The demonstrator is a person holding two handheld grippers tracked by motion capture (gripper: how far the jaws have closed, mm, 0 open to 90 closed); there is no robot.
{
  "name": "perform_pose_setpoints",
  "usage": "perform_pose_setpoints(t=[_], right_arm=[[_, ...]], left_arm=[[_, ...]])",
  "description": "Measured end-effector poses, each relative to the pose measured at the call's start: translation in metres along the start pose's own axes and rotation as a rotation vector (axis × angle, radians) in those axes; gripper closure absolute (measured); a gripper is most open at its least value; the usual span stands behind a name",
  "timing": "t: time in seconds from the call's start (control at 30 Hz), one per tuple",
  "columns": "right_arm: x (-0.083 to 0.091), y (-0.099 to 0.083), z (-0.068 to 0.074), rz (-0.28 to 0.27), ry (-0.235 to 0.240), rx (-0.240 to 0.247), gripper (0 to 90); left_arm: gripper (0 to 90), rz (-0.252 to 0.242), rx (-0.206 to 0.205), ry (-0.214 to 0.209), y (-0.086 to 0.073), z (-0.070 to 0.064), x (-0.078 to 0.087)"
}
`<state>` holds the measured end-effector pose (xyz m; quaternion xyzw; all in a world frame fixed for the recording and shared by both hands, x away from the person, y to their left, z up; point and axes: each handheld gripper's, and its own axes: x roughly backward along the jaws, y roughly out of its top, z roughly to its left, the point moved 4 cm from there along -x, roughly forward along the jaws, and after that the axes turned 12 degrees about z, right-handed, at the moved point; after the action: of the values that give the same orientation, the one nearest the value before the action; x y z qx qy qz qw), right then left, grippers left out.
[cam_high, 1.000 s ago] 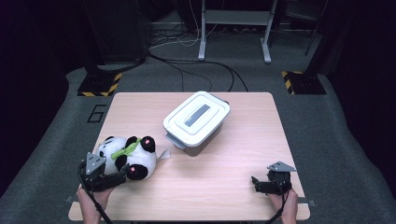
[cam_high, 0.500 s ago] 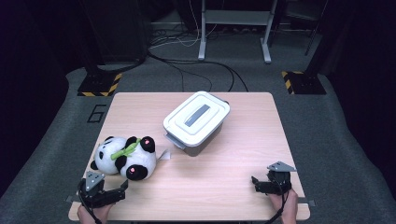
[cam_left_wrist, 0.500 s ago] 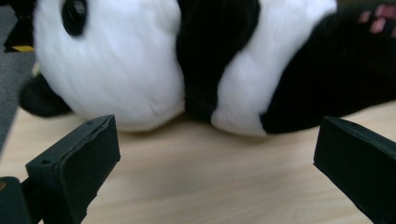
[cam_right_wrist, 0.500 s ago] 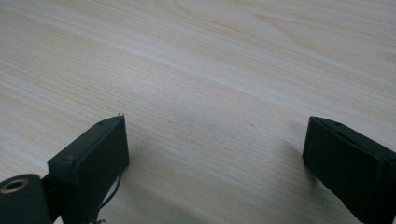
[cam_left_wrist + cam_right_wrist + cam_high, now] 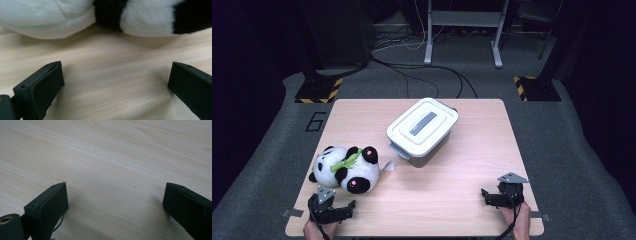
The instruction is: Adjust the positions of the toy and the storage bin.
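Left gripper (image 5: 343, 209) sits at the near left corner of the table (image 5: 452, 200), held in the person's left hand (image 5: 319, 231), jaws spread wide with bare wood between them. A second ago it was right up against the plush panda (image 5: 346, 169), at the toy's near left side; half a second ago it had already drawn back toward the table edge, and now it rests slightly farther right along that edge, clear of the toy. In the left gripper view the panda's white and black fur (image 5: 125, 17) fills the top of the picture, just beyond the open jaw tips and not touching them.

Panda lies on its side on the left half of the table, a green leaf at its neck. Between the earliest frame and now it has shifted a little, lying freer and slightly farther from the near edge, with nothing gripping it.

Right of the panda, near the table's middle, stands a white lidded box (image 5: 423, 129) with a grey handle recess, set at an angle; it has not moved.

At the near right corner the right gripper (image 5: 490, 196), in the person's right hand (image 5: 516, 220), is likewise open wide over bare wood, unchanged across the frames.
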<state>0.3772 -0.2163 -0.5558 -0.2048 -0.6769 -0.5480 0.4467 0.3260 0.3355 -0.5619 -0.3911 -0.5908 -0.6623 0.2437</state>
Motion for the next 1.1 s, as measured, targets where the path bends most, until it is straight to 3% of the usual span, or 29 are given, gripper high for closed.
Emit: perform_pose_setpoints(t=[0.13, 0.2, 0.6, 0.8, 0.83, 1.1], right_arm=[[0.000, 0.009, 0.008, 0.010, 0.042, -0.015, 1.1], [0.003, 0.023, 0.019, 0.009, 0.050, 0.010, 0.9], [0.019, 0.080, 0.050, -0.028, 0.108, 0.102, 1.0], [0.028, 0.119, 0.068, -0.059, 0.137, 0.148, 1.7], [0.028, 0.119, 0.068, -0.059, 0.137, 0.148, 1.7], [0.030, 0.171, 0.091, -0.080, 0.165, 0.200, 3.1]], left_arm=[[0.0, -0.012, 0.011, 0.002, 0.002, 0.002, -0.002], [0.0, -0.010, 0.012, 0.002, 0.002, 0.003, -0.002], [0.0, -0.009, 0.008, 0.001, 0.002, 0.003, -0.002], [0.0, -0.009, 0.008, 0.001, 0.002, 0.003, -0.002], [0.0, -0.009, 0.008, 0.001, 0.002, 0.003, -0.002], [0.0, 0.000, 0.003, 0.001, 0.002, 0.003, -0.002]])
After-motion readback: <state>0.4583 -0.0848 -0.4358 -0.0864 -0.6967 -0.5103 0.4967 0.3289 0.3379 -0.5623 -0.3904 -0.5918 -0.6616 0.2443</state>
